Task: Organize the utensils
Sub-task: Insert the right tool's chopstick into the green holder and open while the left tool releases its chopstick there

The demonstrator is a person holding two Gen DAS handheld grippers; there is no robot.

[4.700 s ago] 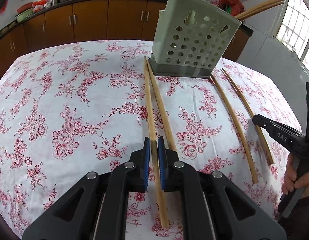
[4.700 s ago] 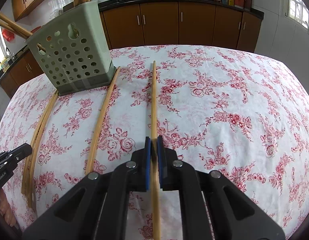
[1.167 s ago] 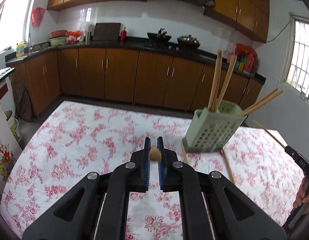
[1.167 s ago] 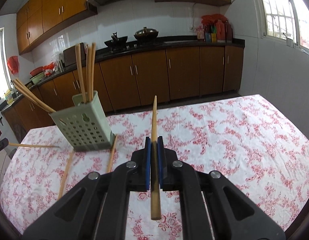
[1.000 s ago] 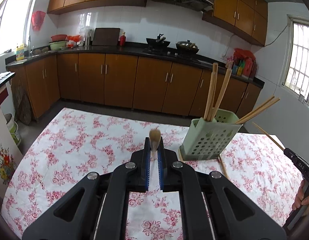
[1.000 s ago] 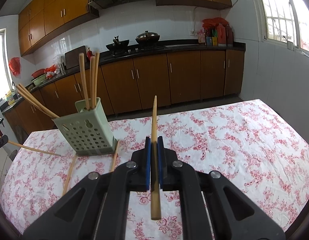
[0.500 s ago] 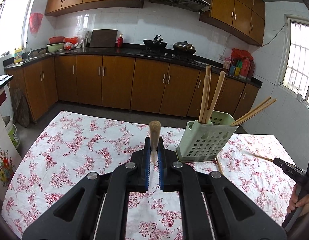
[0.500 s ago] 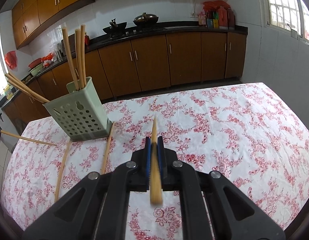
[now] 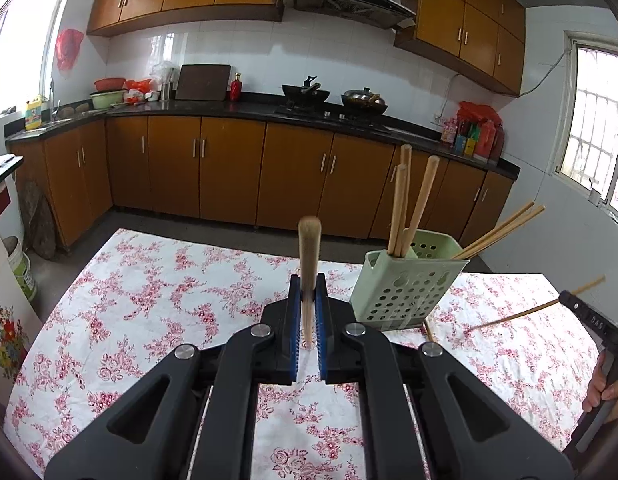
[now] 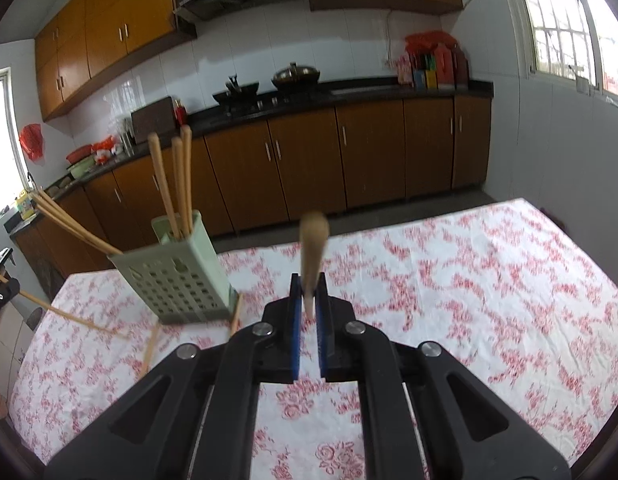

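Observation:
A pale green perforated utensil holder [image 9: 409, 280] [image 10: 177, 276] stands on the flowered tablecloth with several wooden chopsticks upright or leaning in it. My left gripper [image 9: 307, 308] is shut on a wooden chopstick [image 9: 309, 256], its thick end pointing up toward the camera, above the table and left of the holder. My right gripper [image 10: 307, 304] is shut on another wooden chopstick [image 10: 312, 248], blurred, thick end up, right of the holder. The right gripper [image 9: 589, 320] with its chopstick shows at the left wrist view's right edge.
Two chopsticks [image 10: 151, 346] lie on the cloth by the holder's base; one [image 9: 429, 328] shows in the left wrist view. The table [image 10: 509, 300] is covered in a red-flowered cloth. Brown kitchen cabinets [image 9: 229, 176] stand behind it.
Both grippers picked chopsticks off the cloth and rose high above the table. In the last second both chopsticks tilted, thick ends swinging up toward the cameras; the right gripper view is blurred with motion.

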